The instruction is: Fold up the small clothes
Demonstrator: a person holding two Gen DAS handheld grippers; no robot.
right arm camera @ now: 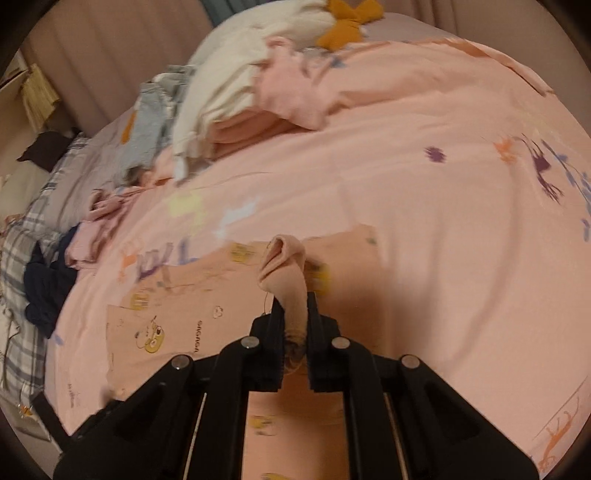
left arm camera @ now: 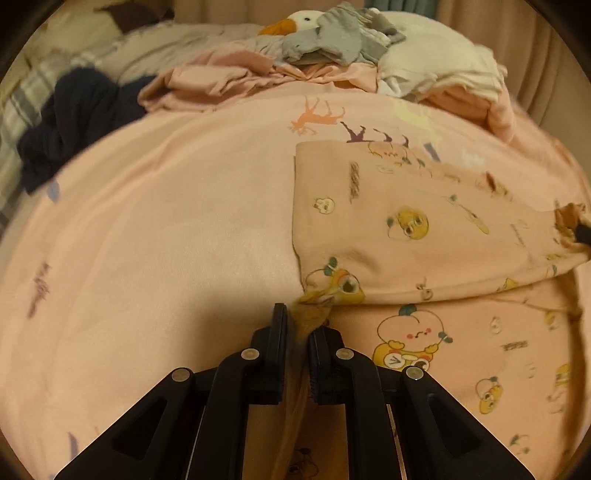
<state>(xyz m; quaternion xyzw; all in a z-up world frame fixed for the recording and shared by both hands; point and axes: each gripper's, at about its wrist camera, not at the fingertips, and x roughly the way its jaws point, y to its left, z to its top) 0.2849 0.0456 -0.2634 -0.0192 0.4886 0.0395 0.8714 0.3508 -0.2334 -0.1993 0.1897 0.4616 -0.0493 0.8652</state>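
Observation:
A small pink garment with yellow cartoon prints (left arm camera: 399,229) lies on the pink bedspread (left arm camera: 166,229), its upper layer folded over the lower one. My left gripper (left arm camera: 299,325) is shut on the garment's brownish hem at the near left corner of the fold. My right gripper (right arm camera: 295,306) is shut on another edge of the same garment (right arm camera: 177,325), and a bunched pink fold (right arm camera: 284,266) sticks up between its fingers. The right gripper's tip also shows at the far right of the left wrist view (left arm camera: 581,232), holding the hem there.
A heap of pink, grey and white clothes (left arm camera: 332,55) with a white goose plush (left arm camera: 295,22) lies at the far side of the bed. A dark navy garment (left arm camera: 74,122) lies at the left near a plaid pillow (right arm camera: 22,251). The pink bedspread also fills the right wrist view (right arm camera: 424,203).

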